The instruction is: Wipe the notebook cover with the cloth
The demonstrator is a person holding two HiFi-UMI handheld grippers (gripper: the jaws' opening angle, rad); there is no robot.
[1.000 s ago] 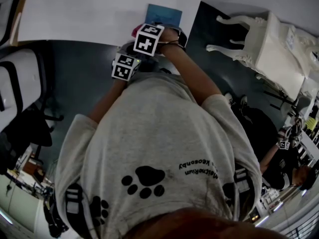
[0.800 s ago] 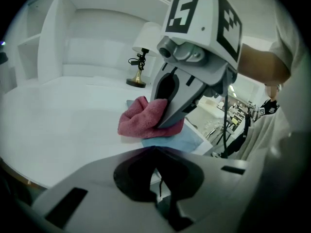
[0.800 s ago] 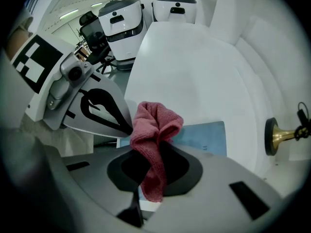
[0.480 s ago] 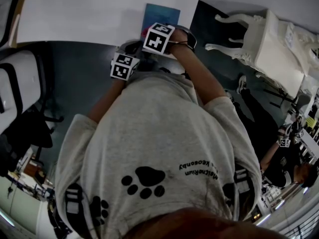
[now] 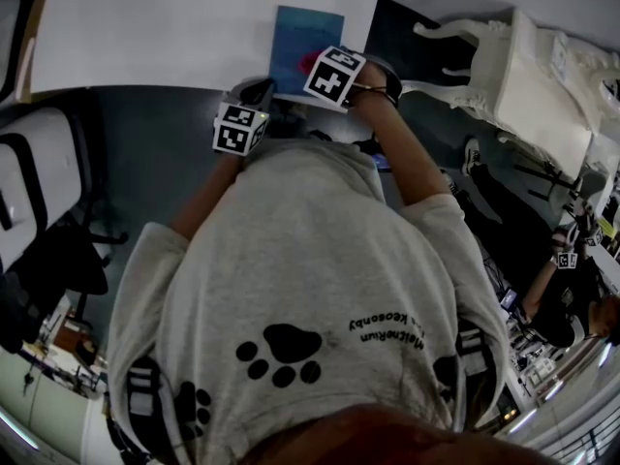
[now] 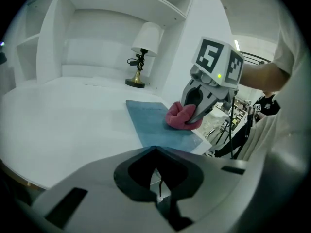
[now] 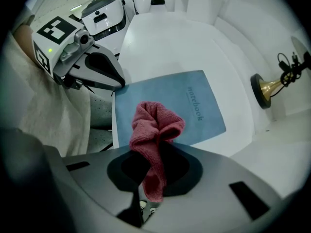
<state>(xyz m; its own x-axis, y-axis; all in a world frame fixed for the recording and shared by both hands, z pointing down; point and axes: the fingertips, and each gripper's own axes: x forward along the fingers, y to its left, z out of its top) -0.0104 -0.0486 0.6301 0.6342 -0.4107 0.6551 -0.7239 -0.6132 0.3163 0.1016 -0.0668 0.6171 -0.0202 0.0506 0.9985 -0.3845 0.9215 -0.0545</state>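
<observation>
A blue notebook lies flat near the front edge of the white table. My right gripper is shut on a bunched pink cloth that rests on the cover's near part. In the right gripper view the cloth rises from my right gripper over the notebook. The left gripper view shows the same cloth pressed on the notebook by the right gripper. My left gripper hovers shut and empty by the notebook's near left corner, its fingers off the cover.
A lamp with a brass base stands at the back of the table under white shelves. White chairs sit beyond the table's left end. An ornate white chair and another person are on the right.
My right gripper has slid the cloth to the right and farther onto the notebook, so more of the blue cover shows. The left gripper has barely moved.
</observation>
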